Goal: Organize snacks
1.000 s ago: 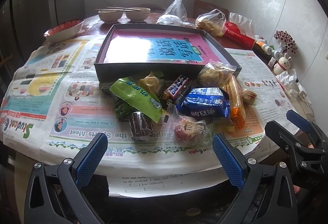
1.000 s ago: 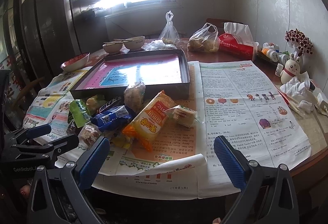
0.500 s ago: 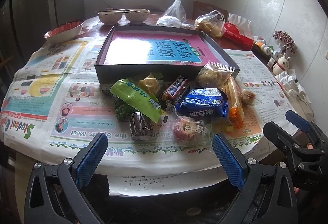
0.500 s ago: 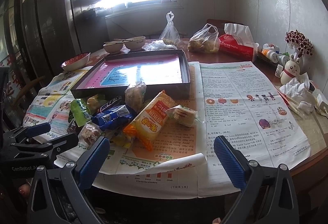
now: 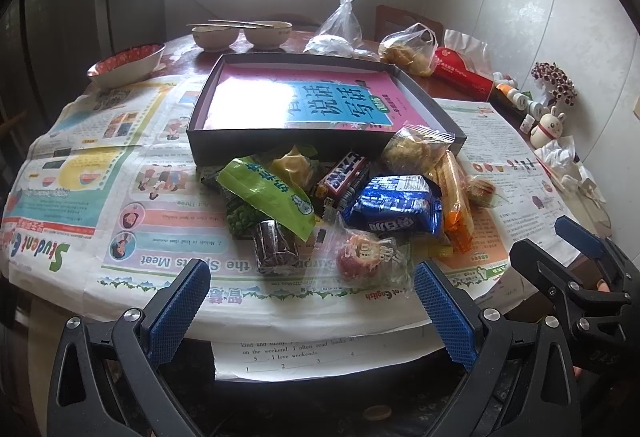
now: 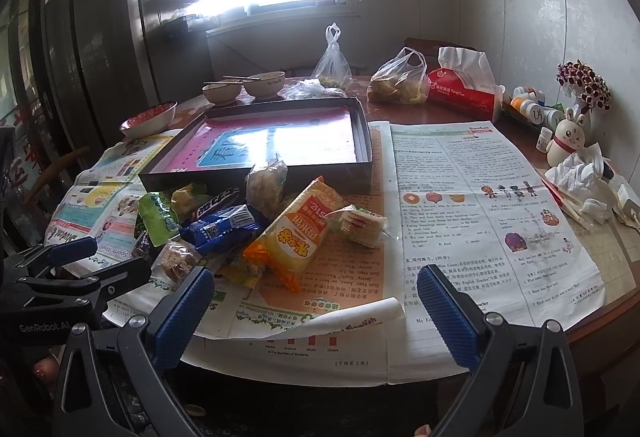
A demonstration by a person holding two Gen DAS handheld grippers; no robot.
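A pile of snack packets lies on newspaper in front of a shallow dark box (image 5: 280,148) with a pink and blue lining. The pile holds a green packet (image 5: 266,193), a blue packet (image 5: 396,209), a dark round cake (image 5: 276,247) and a clear-wrapped red snack (image 5: 360,257). In the right wrist view the box (image 6: 366,141) stands behind an orange-yellow packet (image 6: 298,233) and the blue packet (image 6: 224,227). My left gripper (image 5: 312,307) is open and empty, just short of the pile. My right gripper (image 6: 314,307) is open and empty at the table's near edge.
Bowls (image 5: 240,33) with chopsticks, a red-patterned bowl (image 5: 128,63), tied plastic bags (image 5: 412,47), a red tissue pack (image 5: 464,75), small bottles and a rabbit figure (image 5: 550,129) ring the back and right. Crumpled tissue (image 6: 580,177) lies at the right edge.
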